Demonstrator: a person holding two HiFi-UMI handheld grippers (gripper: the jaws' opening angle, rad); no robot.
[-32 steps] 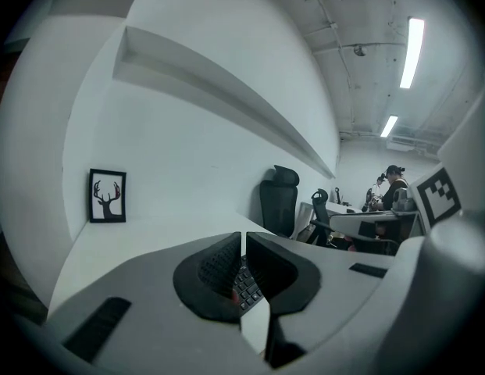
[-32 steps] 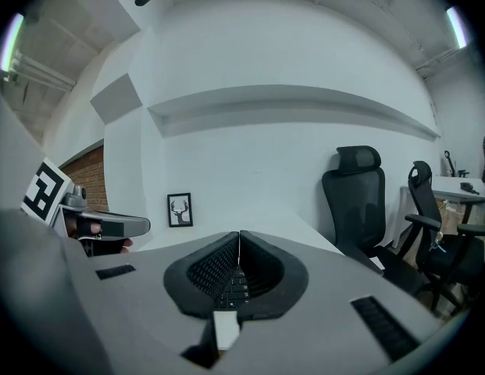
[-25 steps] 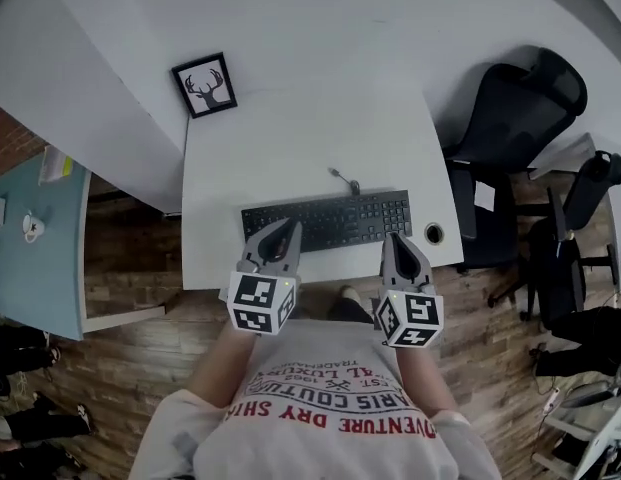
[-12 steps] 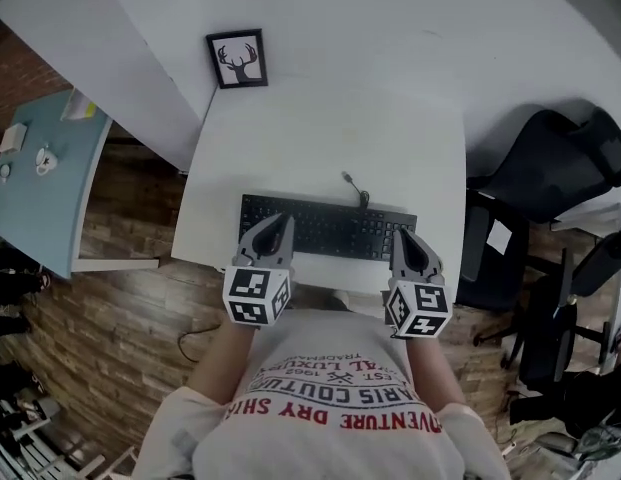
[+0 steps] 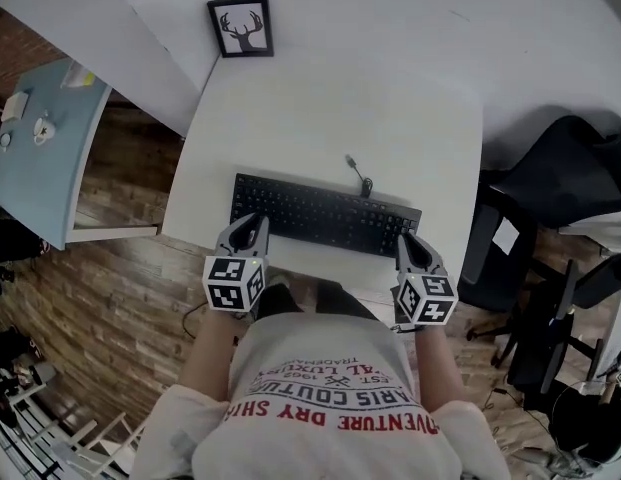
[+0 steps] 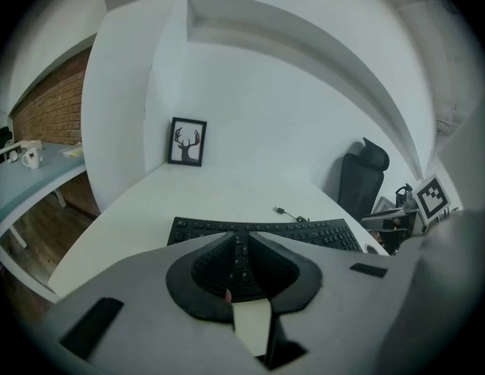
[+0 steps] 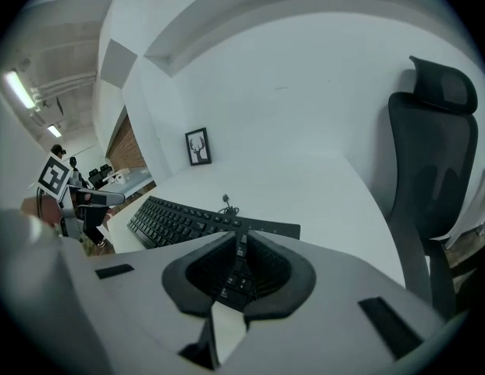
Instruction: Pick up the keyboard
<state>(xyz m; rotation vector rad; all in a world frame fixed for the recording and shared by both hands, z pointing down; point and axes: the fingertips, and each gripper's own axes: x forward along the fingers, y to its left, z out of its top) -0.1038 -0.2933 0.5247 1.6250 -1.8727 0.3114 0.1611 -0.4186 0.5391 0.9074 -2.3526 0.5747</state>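
1. White and rounded at its corners, the surface [image 5: 320,118] stands against a white wall, with wood-plank floor [image 5: 120,298] around it.
2. A long black keyboard [image 5: 325,215] lies on the surface just ahead of both grippers, its short cable [image 5: 358,173] curling away on the far side.
3. The left gripper [image 5: 256,222], a grey two-jaw tool with a marker cube, points down at the keyboard's near left corner. Its jaws are clenched together with nothing between them, and whether the tips touch the keys cannot be told.
4. The right gripper [image 5: 404,239] points at the keyboard's near right corner, jaws likewise pressed together and empty.
5. Far beyond the left gripper, a small black-framed deer picture [image 5: 241,26] leans against the wall.
6. A black office chair [image 5: 570,168] stands to the right of the right gripper, off the surface.
7. A pale blue table [image 5: 40,158] sits well out to the left of the left gripper.
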